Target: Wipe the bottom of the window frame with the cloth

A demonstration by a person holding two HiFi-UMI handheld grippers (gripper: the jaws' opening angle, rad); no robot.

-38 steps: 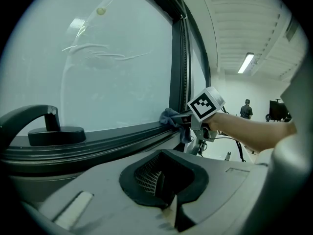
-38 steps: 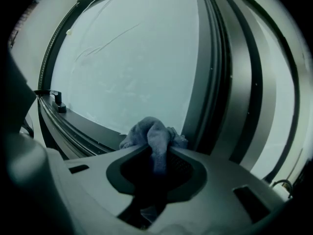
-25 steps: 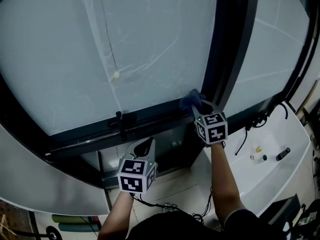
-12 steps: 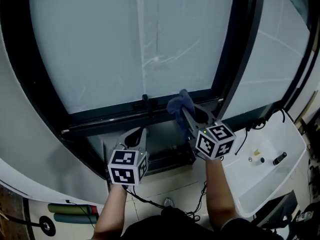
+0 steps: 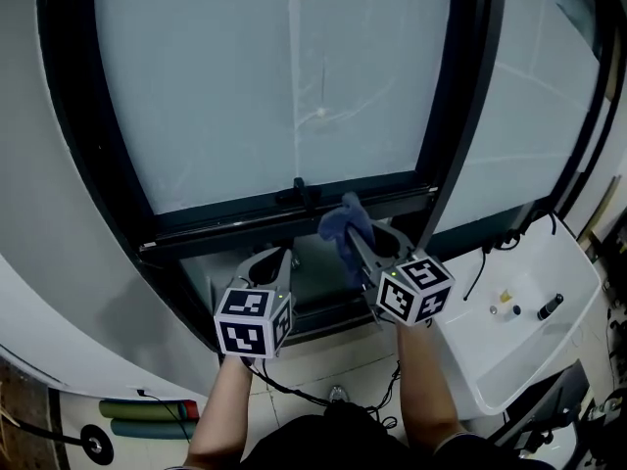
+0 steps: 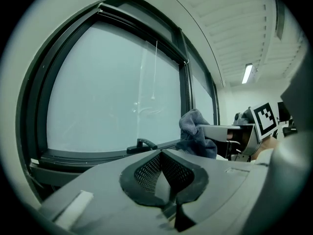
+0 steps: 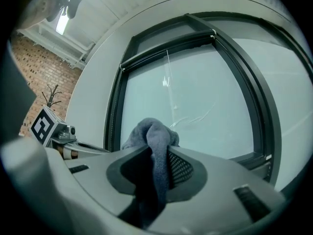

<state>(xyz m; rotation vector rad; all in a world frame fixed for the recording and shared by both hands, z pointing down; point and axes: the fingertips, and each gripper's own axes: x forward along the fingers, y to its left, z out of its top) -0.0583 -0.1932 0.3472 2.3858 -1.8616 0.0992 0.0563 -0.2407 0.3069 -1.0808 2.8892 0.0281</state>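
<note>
The dark window frame's bottom rail (image 5: 235, 221) runs across the head view, with a black handle (image 5: 300, 196) on it. A blue-grey cloth (image 5: 339, 221) is bunched in my right gripper (image 5: 359, 245), which is shut on it and held just in front of the rail, right of the handle. In the right gripper view the cloth (image 7: 155, 140) hangs out between the jaws of the right gripper (image 7: 157, 166). My left gripper (image 5: 273, 259) hovers lower left of the rail. Its jaws are shut with nothing in them in the left gripper view (image 6: 162, 154), where the cloth (image 6: 195, 137) shows to the right.
A dark vertical mullion (image 5: 460, 106) rises right of the cloth. At the right stands a white counter (image 5: 509, 336) with small items (image 5: 549, 306) and cables (image 5: 487, 259). Below the rail is a dark recess (image 5: 318, 287). Rolled mats (image 5: 147, 419) lie on the floor at lower left.
The right gripper with the cloth has come away from the frame's right corner, moving left and back toward me. The head view has shifted right; the left gripper has stayed low.
</note>
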